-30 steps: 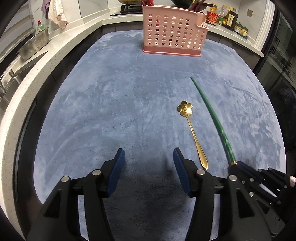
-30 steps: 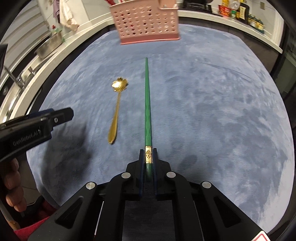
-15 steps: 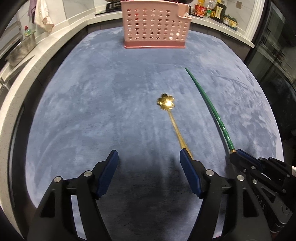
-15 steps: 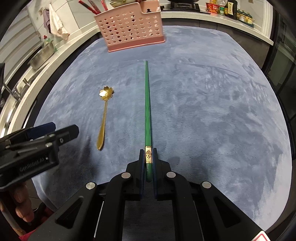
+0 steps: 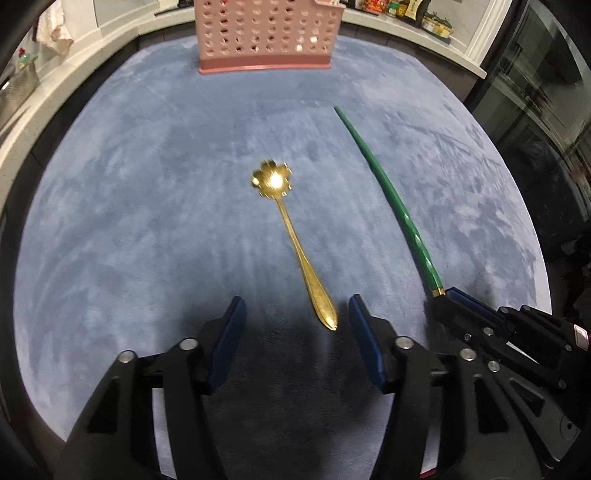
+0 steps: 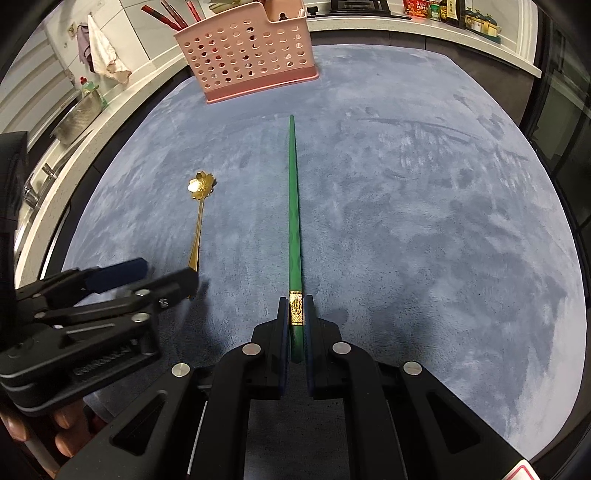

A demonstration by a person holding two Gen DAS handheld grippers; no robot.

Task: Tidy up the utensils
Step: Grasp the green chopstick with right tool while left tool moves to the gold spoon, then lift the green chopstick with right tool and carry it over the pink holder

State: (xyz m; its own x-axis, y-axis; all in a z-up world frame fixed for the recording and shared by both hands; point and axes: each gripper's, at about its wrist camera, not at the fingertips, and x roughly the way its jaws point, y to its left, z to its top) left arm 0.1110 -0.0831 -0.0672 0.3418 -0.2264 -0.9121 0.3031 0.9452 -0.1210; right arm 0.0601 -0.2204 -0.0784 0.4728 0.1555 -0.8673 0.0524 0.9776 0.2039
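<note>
My left hand-held gripper (image 5: 295, 321) low over bench (image 5: 129, 229), fingers apart astride gold spoon (image 5: 293, 240) handle tip. My right hand-held gripper (image 6: 295, 314) clamped on green chopstick (image 6: 293, 206), pointing toward pink basket (image 6: 247, 55) at far edge.

Blue-grey mat (image 6: 424, 221); white counter (image 6: 424, 31) behind.

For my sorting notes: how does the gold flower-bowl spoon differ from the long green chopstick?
The gold flower-bowl spoon is metallic and short with a petal-shaped bowl; the long green chopstick is a plain tapering rod, clearly longer. The spoon lies free between the open left gripper fingers; the chopstick's thick end is clamped in the right gripper. Both point toward the pink perforated basket.
</note>
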